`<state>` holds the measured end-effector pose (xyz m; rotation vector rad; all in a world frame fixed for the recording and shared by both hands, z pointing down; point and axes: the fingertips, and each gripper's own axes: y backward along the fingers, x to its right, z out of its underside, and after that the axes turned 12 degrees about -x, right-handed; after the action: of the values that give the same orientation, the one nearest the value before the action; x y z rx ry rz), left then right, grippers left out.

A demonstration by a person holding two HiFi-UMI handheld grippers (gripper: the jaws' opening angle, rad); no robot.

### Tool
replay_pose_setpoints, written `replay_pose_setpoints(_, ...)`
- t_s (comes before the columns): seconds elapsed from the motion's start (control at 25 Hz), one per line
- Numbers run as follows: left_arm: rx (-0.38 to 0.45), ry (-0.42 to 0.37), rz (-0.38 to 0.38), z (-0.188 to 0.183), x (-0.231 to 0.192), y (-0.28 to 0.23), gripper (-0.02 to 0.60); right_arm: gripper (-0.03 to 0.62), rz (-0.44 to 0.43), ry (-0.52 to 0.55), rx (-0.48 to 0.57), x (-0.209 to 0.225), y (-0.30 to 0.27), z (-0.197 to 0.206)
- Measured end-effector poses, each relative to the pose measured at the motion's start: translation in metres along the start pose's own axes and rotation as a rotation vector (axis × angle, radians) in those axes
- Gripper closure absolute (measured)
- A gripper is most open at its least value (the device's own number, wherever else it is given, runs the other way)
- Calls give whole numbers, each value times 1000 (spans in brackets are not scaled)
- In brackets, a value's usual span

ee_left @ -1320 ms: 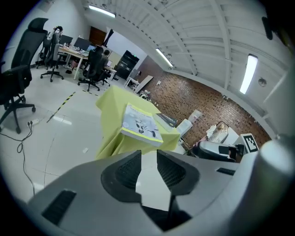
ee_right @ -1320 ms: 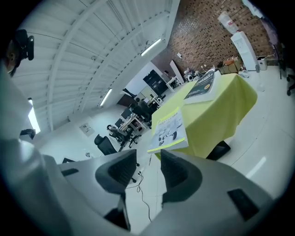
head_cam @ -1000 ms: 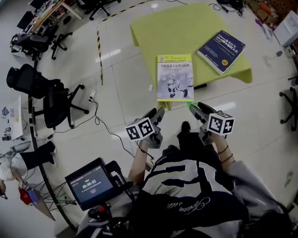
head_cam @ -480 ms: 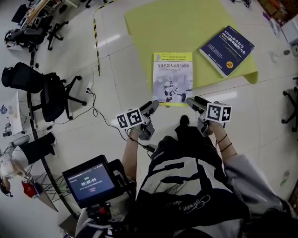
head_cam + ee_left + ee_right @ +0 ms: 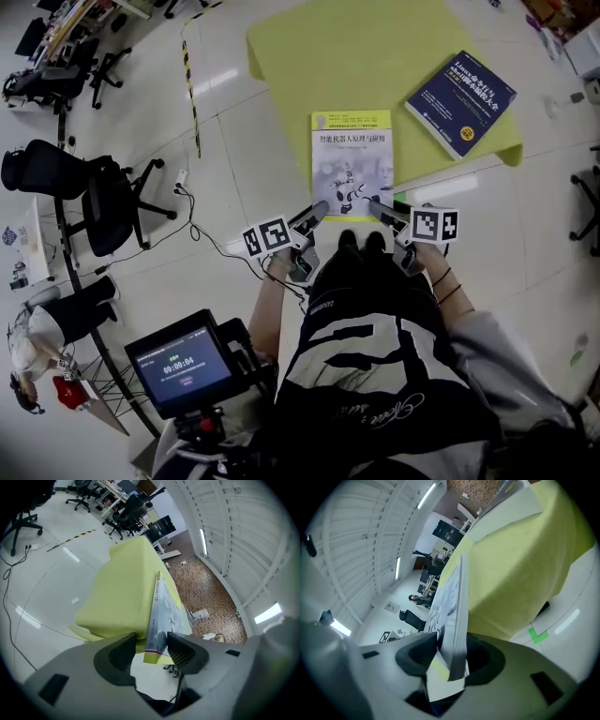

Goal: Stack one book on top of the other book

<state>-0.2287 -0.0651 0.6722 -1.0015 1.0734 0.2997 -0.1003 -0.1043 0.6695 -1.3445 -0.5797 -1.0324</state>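
Observation:
A white and yellow book [image 5: 352, 164] lies on the yellow-green table [image 5: 347, 56], its near end hanging over the front edge. A dark blue book [image 5: 461, 101] lies apart at the table's back right. My left gripper [image 5: 317, 214] is open, and the white book's near left corner [image 5: 161, 616] sits between its jaws with a gap showing. My right gripper [image 5: 375, 206] is at the near right corner. Its jaws are closing, with the book's page edge [image 5: 452, 606] between them, and the pads do not visibly press.
Black office chairs [image 5: 94, 197] stand on the floor to the left, with a cable [image 5: 202, 244] trailing beside them. A black-yellow tape strip [image 5: 192, 94] runs past the table's left side. A green floor mark [image 5: 538, 634] lies under the table's right edge.
Both grippers moved forward and down from short of the table to the white book's near end. Its two near corners now sit between their jaws.

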Motion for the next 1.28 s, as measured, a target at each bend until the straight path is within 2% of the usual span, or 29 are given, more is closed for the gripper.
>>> replay_pose_setpoints(0.08, -18, 3, -7, 1, -1, 1, 379, 472, 2, -7, 18, -8, 5, 0)
replay_pose_setpoints(0.16, -28, 1, -20, 0, -1, 0, 379, 497, -8, -25, 50, -17, 10, -4)
replay_pose_setpoints(0.28, -38, -23, -49, 2, 0, -3, 391, 505, 19, 3, 81, -27, 15, -6)
replay_pose_setpoints(0.44, -73, -120, -100, 11, 7, 3, 428, 505, 41, 37, 114, -45, 21, 1)
replay_pose_setpoints(0.6, -80, -164, -67, 13, 24, 10, 449, 503, 26, 42, 147, -54, 32, 1)
replay_pose_setpoints(0.72, -55, -225, -47, 14, 34, 10, 459, 502, -3, 41, 198, -54, 40, 2)
replay_pose_setpoints(0.84, -34, -243, -12, 12, 53, 26, 463, 499, -21, 24, 261, -73, 51, 5)
replay_pose_setpoints(0.96, -35, -268, 42, 23, 84, 56, 463, 493, -15, 17, 327, -111, 72, 24)
replay_pose_setpoints(1.08, -42, -331, 74, 31, 108, 65, 463, 490, 3, 24, 384, -126, 90, 37)
replay_pose_setpoints(1.28, -47, -420, 112, 19, 146, 57, 463, 488, 26, 74, 461, -138, 120, 21)
